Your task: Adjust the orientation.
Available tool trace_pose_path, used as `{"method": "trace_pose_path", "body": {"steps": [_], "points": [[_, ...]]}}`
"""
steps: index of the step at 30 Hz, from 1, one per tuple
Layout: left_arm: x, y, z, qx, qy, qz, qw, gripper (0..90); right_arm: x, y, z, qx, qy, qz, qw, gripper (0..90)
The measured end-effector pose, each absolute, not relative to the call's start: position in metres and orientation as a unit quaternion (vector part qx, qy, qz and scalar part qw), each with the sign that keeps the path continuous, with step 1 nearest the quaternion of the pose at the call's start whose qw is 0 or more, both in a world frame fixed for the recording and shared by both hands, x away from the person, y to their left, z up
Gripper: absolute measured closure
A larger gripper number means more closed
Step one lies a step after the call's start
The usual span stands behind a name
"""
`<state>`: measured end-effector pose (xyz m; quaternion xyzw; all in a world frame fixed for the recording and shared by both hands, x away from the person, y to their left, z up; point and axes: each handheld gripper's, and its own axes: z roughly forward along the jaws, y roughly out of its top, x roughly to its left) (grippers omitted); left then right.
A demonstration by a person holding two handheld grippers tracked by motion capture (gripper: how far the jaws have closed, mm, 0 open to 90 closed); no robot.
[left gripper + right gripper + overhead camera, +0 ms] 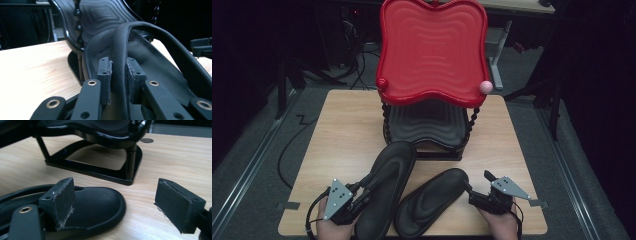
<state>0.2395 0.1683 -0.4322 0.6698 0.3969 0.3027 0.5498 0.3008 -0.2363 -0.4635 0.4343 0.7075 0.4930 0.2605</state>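
Observation:
Two black oval trays lie at the front of the wooden table (pixel 342 130). My left gripper (pixel 371 182) is shut on the rim of the left tray (pixel 389 170); in the left gripper view the rim (pixel 120 45) runs up between the pads of that gripper (pixel 119 72). My right gripper (pixel 478 183) stands open at the right end of the other tray (pixel 432 200). In the right gripper view, one pad (pixel 63 200) of the gripper (pixel 120 202) hangs over this tray's (pixel 97 205) inside. The other pad (pixel 177 205) is over bare wood.
A two-tier stand stands mid-table: a red wavy tray (pixel 432 50) on top, a black one (pixel 427 125) below, and a black base frame (pixel 100 173). A pink ball (pixel 485 87) and a red ball (pixel 382 83) cap its front corners. Cables lie on the floor at left.

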Motion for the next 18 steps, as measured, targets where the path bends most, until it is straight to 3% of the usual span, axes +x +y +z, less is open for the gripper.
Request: {"method": "trace_pose_path", "body": {"steps": [12,18], "points": [[0.271,0.115,-0.425,0.681,0.376,0.301,0.551,75.9,0.281,-0.212,-0.442,0.400,0.704,0.524,0.265,15.9],[0.286,0.091,-0.419,0.678,0.369,0.317,0.552,76.1,0.275,-0.202,-0.425,0.382,0.693,0.552,0.263,19.9]]}}
